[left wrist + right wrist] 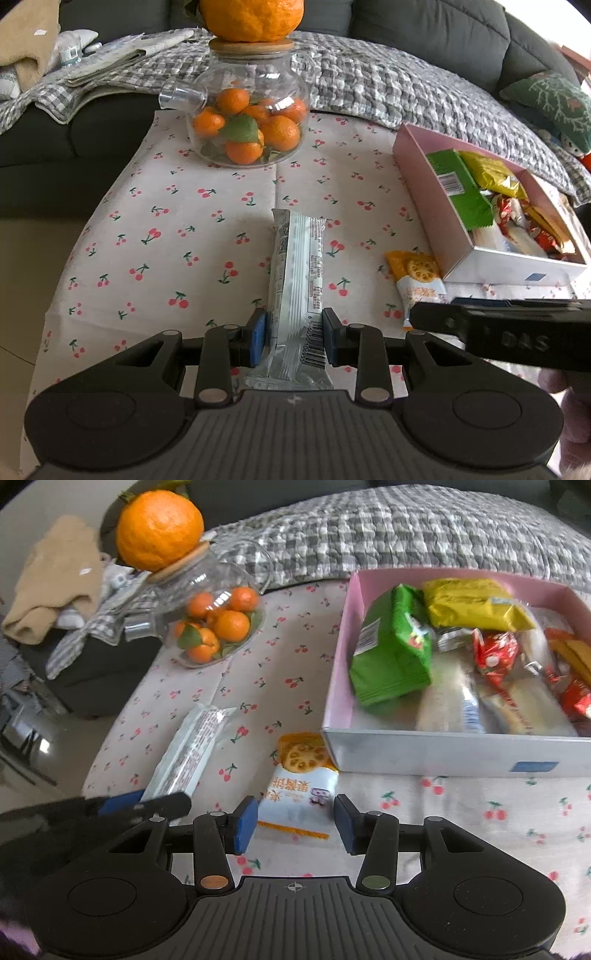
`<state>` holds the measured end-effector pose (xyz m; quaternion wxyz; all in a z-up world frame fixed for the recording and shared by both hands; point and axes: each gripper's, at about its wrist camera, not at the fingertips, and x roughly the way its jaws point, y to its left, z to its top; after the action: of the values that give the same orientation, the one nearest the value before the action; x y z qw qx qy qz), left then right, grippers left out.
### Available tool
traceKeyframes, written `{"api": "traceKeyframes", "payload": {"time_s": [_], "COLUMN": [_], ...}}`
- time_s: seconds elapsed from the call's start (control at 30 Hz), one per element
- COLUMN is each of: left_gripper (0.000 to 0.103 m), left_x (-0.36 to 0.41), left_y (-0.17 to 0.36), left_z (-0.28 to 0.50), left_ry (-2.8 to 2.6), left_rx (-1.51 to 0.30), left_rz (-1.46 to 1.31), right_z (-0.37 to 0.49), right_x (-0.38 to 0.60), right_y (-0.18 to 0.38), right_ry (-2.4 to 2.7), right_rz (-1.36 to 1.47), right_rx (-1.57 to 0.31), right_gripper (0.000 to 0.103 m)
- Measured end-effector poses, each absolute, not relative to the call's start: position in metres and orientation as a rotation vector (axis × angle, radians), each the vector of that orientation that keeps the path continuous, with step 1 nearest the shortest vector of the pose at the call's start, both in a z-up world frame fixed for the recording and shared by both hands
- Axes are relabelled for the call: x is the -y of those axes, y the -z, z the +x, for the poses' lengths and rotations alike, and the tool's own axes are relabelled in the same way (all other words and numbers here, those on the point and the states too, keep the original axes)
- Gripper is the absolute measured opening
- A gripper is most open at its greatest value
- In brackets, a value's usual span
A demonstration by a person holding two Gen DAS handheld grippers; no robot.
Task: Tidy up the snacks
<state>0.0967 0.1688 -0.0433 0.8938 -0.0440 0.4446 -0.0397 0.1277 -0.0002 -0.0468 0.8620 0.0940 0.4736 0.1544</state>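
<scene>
Large orange (pixel 251 18): top cropped by frame edge. Pink box (pixel 341 657): right end cropped, snacks inside motion-blurred.

2 loose snack packs on the desk: 1 long white wrapper (pixel 297 273), 1 biscuit pack (pixel 301 775). 1 pink box (pixel 345 653), inside: 1 green pack (pixel 391 653), 1 yellow pack (pixel 469 603); others overlap, count unclear. 1 glass jar (pixel 251 110), 1 big orange (pixel 251 18) on top.

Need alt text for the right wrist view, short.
The right gripper hangs open over a small orange-and-white cracker packet on a cherry-print tablecloth, its blue fingers on either side of the packet. Just beyond stands a pink box of snacks; far left, a glass jar of mandarins.
</scene>
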Motion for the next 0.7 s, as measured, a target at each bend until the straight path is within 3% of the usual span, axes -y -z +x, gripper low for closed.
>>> {"api": "traceKeyframes", "payload": {"time_s": [0.17,0.23,0.5,0.7], "left_gripper": [0.029,0.029,0.028,0.028], "left_x": [-0.171,-0.171,-0.170,-0.170], "left_y": [0.045,0.046,0.044,0.044], "left_z": [0.096,0.095,0.094,0.092], "left_ry": [0.079,0.080,0.083,0.093], "left_rx": [-0.929,-0.928,-0.935,-0.946], "left_rz": [-0.087,-0.082,-0.088,-0.105], "right_z": [0.127,0.127,0.121,0.109], "right_x": [-0.017,-0.021,0.000,0.027], "right_y": [0.049,0.050,0.049,0.047], "right_ry": [-0.275,-0.265,-0.298,-0.333], "right_rz": [0.134,0.092,0.125,0.151], "right_rx": [-0.941,-0.930,-0.977,-1.015], "right_gripper": [0.044,0.026,0.000,0.000]}}
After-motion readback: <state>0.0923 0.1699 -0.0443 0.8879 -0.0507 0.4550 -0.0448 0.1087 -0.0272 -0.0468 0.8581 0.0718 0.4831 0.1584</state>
